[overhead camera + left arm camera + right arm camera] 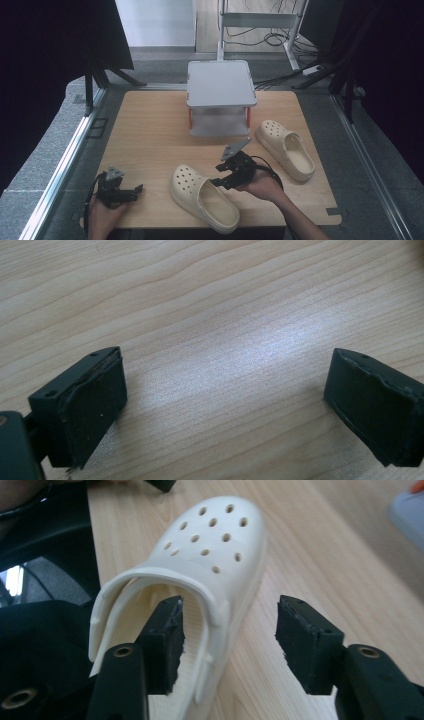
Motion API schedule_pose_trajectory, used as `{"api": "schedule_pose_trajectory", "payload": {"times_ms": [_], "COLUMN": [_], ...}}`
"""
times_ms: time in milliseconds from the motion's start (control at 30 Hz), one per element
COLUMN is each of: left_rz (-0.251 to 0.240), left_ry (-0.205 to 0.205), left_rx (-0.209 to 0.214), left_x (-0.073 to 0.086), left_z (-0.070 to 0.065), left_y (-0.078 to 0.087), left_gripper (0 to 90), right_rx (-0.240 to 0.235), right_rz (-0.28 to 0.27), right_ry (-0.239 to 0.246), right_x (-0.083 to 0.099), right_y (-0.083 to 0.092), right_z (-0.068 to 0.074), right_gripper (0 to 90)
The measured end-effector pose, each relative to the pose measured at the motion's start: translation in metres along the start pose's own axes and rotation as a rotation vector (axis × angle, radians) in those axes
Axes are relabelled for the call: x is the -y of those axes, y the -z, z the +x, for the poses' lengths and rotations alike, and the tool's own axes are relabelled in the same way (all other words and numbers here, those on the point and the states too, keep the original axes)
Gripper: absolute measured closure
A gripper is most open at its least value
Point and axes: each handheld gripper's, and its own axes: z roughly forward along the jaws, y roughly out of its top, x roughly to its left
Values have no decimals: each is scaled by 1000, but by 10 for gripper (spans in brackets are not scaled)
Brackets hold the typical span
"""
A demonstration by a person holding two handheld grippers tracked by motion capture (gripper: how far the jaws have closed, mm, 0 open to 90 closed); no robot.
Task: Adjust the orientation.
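Where the wooden table (150, 130) fills the middle of the high view, a grey two-tier shelf (220, 82) stands at upper centre. Near clog (202, 197), cream, perforated: lower centre, toe toward upper left. Far clog (286, 149): right of centre, apart from the first. Right gripper (221, 178): jaws parted, straddling the near clog's side wall, not clamped. Left gripper (136, 190): lower left, jaws wide apart over bare wood.

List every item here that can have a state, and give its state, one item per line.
Left tongs: open, empty, over bare wood.
Right tongs: open, straddling the near clog's side wall.
Near clog: upright, sole down.
Far clog: upright, untouched.
Two-tier shelf: both levels empty.
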Motion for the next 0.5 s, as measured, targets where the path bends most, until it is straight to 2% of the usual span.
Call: {"api": "schedule_pose_trajectory", "payload": {"times_ms": [233,367,500], "left_rz": [-3,-3,-4], "left_ry": [3,4,4], "left_rx": [0,-1,-1], "left_x": [0,0,0], "left_z": [0,0,0], "left_y": [0,0,0], "left_gripper": [33,33,33], "right_rx": [65,107,156], "right_rz": [1,4,-4], "right_ry": [-60,-94,-150], "right_x": [15,29,44], "right_y": [24,37,53], "right_z": [-18,-29,-43], "right_gripper": [284,249,239]}}
